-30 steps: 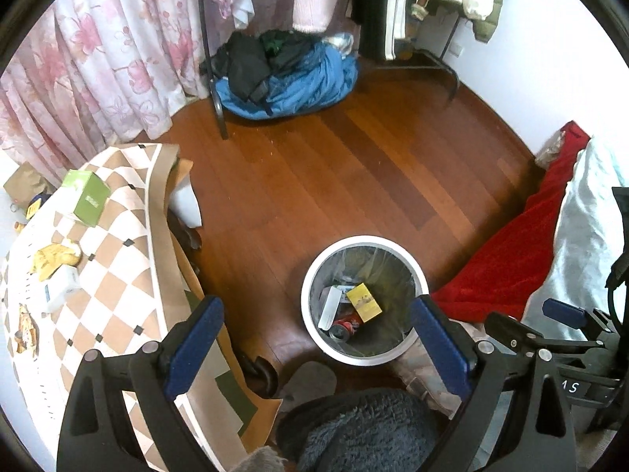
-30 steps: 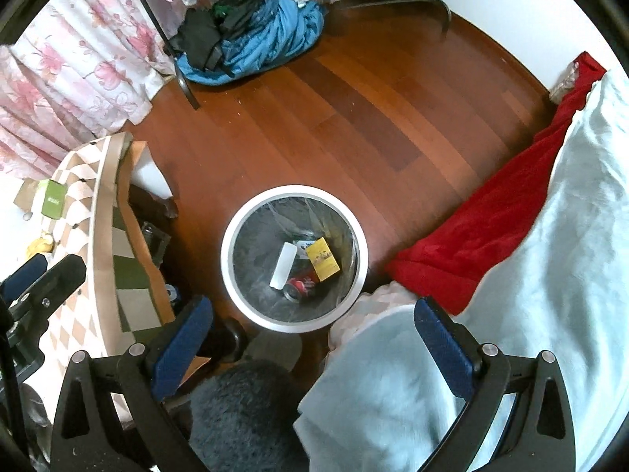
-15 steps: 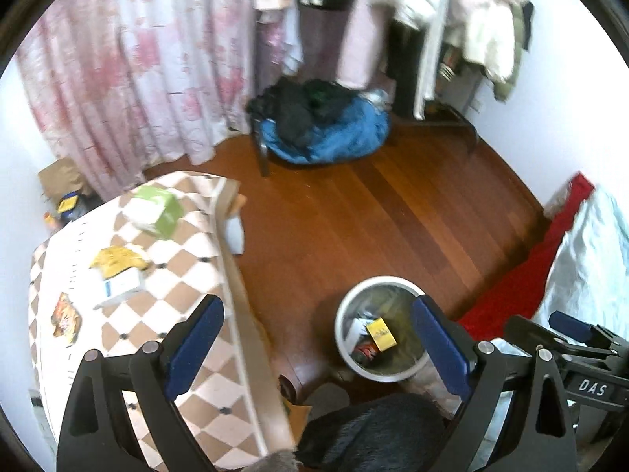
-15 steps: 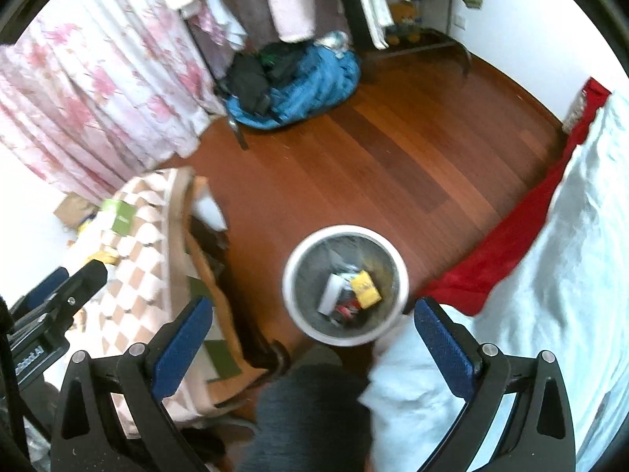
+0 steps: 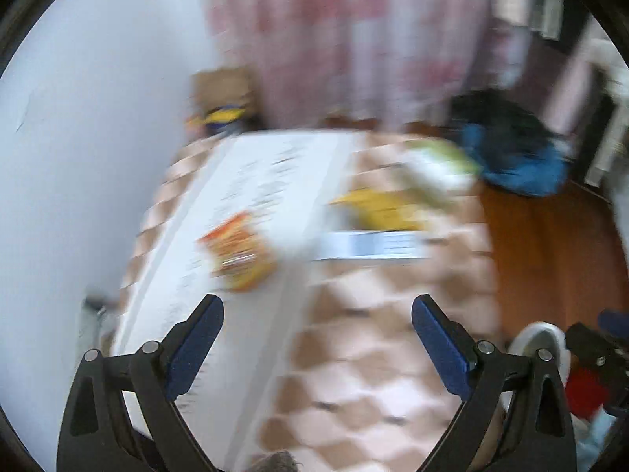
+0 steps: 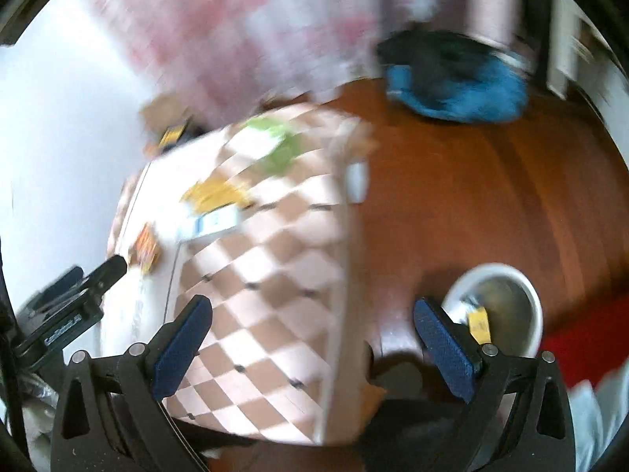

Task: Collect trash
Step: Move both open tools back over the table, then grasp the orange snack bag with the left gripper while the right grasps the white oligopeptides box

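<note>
Both views heavily smeared by motion blur; fine detail lost.

Left wrist view: left gripper (image 5: 316, 320) with blue-padded fingers (image 5: 196, 344) wide apart, nothing between them, over the checkered tablecloth (image 5: 377, 358) of tan and white diamonds. On the cloth beyond the fingertips: an orange-red snack wrapper (image 5: 238, 249), crinkled and glossy, lying on a long white paper sheet (image 5: 251, 204); right of the wrapper a flat white-and-blue packet (image 5: 373, 244); past that a yellow wrapper (image 5: 377, 204) and a green-and-white box (image 5: 440, 167). Only a sliver of the white trash bin (image 5: 540, 340) at the table's right edge.

Right wrist view: right gripper (image 6: 312, 320) likewise spread wide and empty, over the table's near right corner. Shown whole here and not in the other view: round white trash bin (image 6: 499, 310) on the bare, polished wooden floor (image 6: 471, 196), right of the table, a yellow item (image 6: 479, 324) inside. Same orange-red snack wrapper (image 6: 147, 249) at the table's far left, beside the other gripper's black body. Straight table edge, open floor between it and the bin. Blue and black clothes heap (image 6: 456, 78) far beyond the table.
</note>
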Demonstrator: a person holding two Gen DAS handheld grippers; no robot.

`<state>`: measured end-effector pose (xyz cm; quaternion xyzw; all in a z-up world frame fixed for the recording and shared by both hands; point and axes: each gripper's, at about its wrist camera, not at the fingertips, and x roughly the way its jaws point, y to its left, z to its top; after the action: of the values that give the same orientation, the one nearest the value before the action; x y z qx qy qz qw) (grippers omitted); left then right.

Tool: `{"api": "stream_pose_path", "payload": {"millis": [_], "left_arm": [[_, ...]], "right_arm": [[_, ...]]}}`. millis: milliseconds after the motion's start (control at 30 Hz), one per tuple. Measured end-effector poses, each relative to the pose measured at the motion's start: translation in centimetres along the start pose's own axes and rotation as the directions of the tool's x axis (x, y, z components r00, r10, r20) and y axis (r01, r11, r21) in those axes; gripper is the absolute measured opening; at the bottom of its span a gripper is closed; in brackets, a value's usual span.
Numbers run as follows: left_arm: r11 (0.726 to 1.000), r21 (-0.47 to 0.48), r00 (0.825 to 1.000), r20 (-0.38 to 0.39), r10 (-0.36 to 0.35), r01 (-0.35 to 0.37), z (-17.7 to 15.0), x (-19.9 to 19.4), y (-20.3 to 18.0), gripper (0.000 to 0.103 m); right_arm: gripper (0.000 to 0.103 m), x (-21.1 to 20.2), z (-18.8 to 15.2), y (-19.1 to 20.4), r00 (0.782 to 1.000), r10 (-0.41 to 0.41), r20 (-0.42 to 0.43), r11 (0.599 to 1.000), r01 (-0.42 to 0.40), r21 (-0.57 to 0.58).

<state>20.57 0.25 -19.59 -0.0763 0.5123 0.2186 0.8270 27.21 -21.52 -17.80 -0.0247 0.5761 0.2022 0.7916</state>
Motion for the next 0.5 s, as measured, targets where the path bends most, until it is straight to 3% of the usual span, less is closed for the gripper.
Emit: {"api": "stream_pose_path", "payload": {"millis": [167,233,500], "left_arm": [[0.987,-0.131,0.99,-0.115,0.081,-0.096,-1.8,7.1,6.6,0.098],[0.979,-0.163,0.983,-0.156,0.093,-0.118,-2.3,9.3,8.2,0.098],[0.97,-0.207,0.975,-0.209,0.079,-0.124,-3.1,13.1,10.6,0.098]], "right_arm": [[0.101,8.9,5.1,9.8,0.994,-0.05,-0.1,0.96,0.02,-0.278],[0.08,11.7,6.5,12.4,0.988,-0.078,-0.13,0.935,0.027,-0.354],[0.079,19.9,8.4,18.2,0.949,-0.255,-0.184,0.759,0.078,-0.646]]}}
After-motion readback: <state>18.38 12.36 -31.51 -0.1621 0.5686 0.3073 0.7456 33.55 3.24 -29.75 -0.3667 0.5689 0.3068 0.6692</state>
